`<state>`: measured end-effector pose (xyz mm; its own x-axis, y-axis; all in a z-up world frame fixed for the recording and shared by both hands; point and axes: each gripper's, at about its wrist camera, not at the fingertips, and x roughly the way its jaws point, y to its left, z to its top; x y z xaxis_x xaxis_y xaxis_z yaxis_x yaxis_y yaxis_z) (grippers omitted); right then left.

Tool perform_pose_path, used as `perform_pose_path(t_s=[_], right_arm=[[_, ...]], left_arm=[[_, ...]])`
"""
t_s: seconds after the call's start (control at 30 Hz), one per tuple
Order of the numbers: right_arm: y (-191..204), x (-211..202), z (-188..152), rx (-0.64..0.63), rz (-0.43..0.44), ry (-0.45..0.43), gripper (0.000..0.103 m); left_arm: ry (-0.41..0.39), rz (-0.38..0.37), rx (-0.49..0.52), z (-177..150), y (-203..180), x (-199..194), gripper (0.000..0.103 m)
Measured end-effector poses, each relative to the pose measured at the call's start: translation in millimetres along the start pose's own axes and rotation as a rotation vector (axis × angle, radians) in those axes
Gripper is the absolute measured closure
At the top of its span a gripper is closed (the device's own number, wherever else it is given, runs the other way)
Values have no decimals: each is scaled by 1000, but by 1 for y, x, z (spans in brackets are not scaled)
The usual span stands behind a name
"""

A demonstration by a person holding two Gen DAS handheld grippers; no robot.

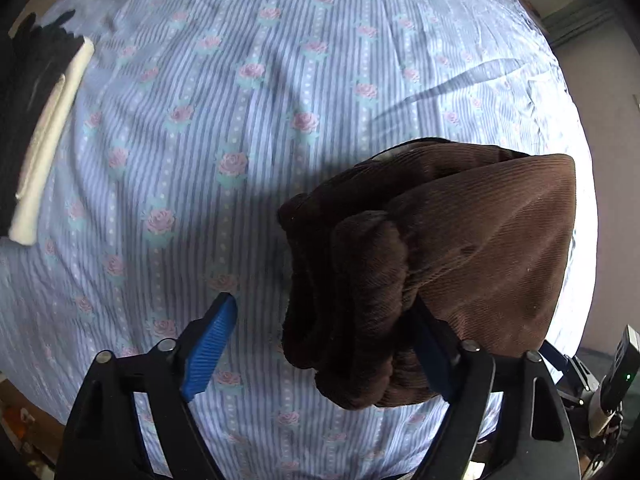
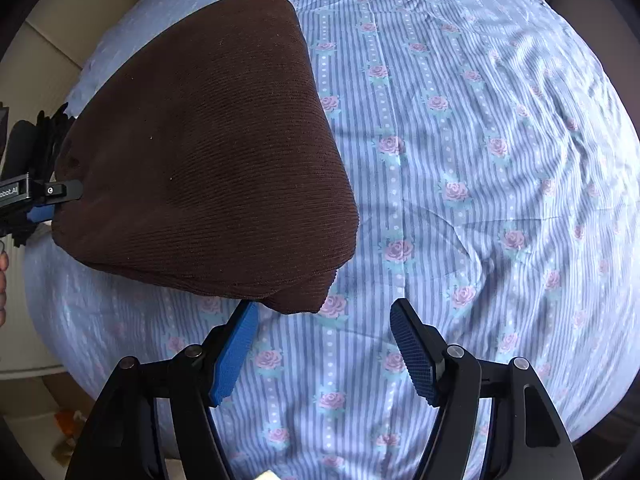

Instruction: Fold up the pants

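Observation:
The brown corduroy pants point(image 1: 460, 248) lie bunched in a folded bundle on the blue striped, rose-patterned bedsheet point(image 1: 200, 100). My left gripper point(image 1: 324, 304) points down over them with its jaws wide apart and is open. The bundle's near end drapes over the right finger point(image 1: 434, 356), while the left finger point(image 1: 212, 344) stands clear of the cloth above bare sheet. In the right wrist view the pants point(image 2: 208, 152) fill the upper left. My right gripper point(image 2: 325, 307) is open with only sheet between its fingers, and the pants' near corner lies just ahead of its left finger point(image 2: 234, 356).
A cream folded cloth point(image 1: 48, 132) and a black item point(image 1: 24, 80) lie at the sheet's left edge. The left gripper's body point(image 2: 40, 196) and a hand point(image 2: 3, 280) show at the right wrist view's left edge. Wrinkled sheet point(image 2: 500, 160) spreads to the right.

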<state>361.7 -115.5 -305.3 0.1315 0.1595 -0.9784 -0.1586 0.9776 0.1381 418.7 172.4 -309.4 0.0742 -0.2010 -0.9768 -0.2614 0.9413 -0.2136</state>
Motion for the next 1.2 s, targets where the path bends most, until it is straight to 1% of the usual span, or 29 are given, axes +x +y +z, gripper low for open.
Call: perform_pose_path(t_s=[0.07,0.13,0.2,0.23,0.27,0.3,0.33,0.37,0.43,0.47,0.53,0.63,0.77,0.83,0.93,1.07,1.13,1.2], right_arm=[[0,-2,0,4,-6,-1,33],[0,-3,0,9,-11,2,33],[-4,-5,-1,16,-10,5,33],[-5,-4,-1,20,-8,9,33],[-4,-3,-1,23,-7,13,33],[-5,-2,-1,25,-7,18,33],[-4,-1,-3,27,-10,21,33],[-3,0,-3,29,-10,25,33],[-3,3,-2,34,-2,26,33],[-3,3,-2,38,9,23,33],[-3,3,-1,48,23,22,33],[-3,4,2,69,43,12,33],[-3,0,14,67,68,-16,33],[-1,1,20,54,88,-24,33],[7,6,24,24,108,-6,33],[17,15,20,9,135,4,33],[17,16,26,26,124,-18,33],[12,14,36,62,95,-60,33]], left_arm=[[12,-35,-22,-1,4,7,13],[23,-59,-40,-1,6,15,12],[33,-77,-51,-1,9,22,12],[43,-100,-64,-1,11,24,15],[53,-136,-79,0,13,25,31],[64,-190,-96,0,13,23,42],[71,-195,-116,1,13,19,49],[64,-200,-117,2,12,14,59],[27,-230,-80,5,3,-6,64],[15,-246,-78,6,2,-14,67],[-22,-291,-74,8,-4,-34,69],[-71,-303,-54,11,-14,-56,70],[-90,-355,-102,27,-26,-74,71],[-110,-370,-103,36,-36,-84,71],[-142,-387,-81,48,-57,-98,71],[-180,-401,-6,59,-91,-120,71],[-191,-424,23,59,-102,-130,71],[-204,-423,40,58,-106,-136,71]])
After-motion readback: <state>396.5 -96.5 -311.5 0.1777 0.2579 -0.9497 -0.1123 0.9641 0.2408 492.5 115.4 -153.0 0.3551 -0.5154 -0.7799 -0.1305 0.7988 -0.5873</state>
